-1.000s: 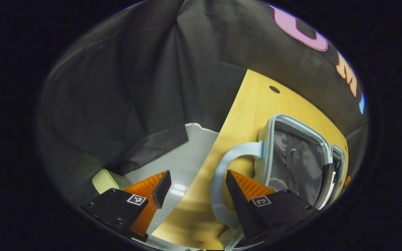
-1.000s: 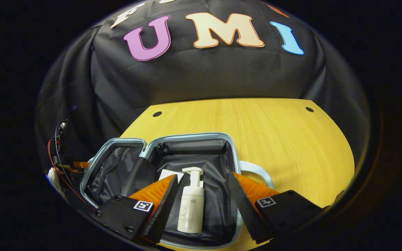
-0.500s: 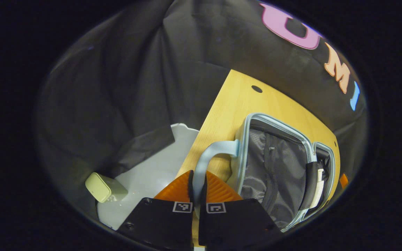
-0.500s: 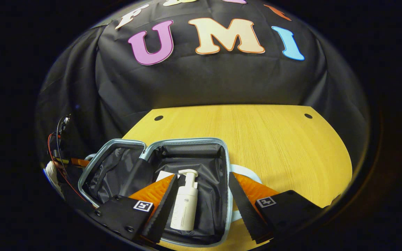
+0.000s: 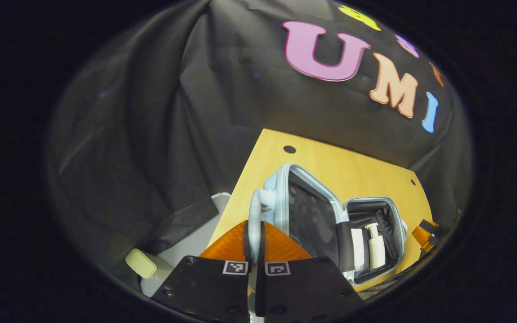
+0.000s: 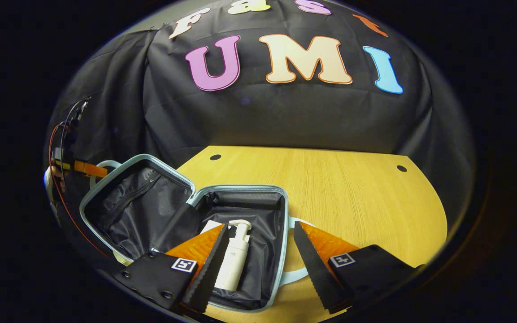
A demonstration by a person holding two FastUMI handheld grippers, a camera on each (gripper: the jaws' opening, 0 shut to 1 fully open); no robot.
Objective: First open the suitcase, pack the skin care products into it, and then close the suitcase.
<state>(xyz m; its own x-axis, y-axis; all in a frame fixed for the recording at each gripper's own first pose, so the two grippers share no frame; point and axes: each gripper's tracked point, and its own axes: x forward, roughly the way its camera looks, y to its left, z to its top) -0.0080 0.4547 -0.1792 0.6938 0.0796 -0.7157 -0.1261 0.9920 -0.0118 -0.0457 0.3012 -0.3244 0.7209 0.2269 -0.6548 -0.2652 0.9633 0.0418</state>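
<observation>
In the left gripper view, the left gripper (image 5: 254, 237) is seen with its jaws clamped together on the pale blue handle (image 5: 254, 211) of the suitcase lid (image 5: 285, 197). The lid is raised partway from the wooden desk (image 5: 330, 161), its dark lining facing the base. The suitcase (image 5: 375, 211) lies open behind it, and a white pump bottle (image 5: 377, 249) and a white box (image 5: 358, 244) are seen lying inside the base. A pale green object (image 5: 141, 264) is seen low at the left, off the desk.

In the right gripper view, the right gripper (image 6: 260, 264) is held over the near edge of the suitcase (image 6: 240, 197) with its jaws wide apart and nothing between them. The pump bottle (image 6: 233, 264) lies in the base compartment, just beside the left finger. The lid (image 6: 137, 206) is tilted up at the left, and the left gripper (image 6: 83, 169) is seen at its far edge.
</observation>
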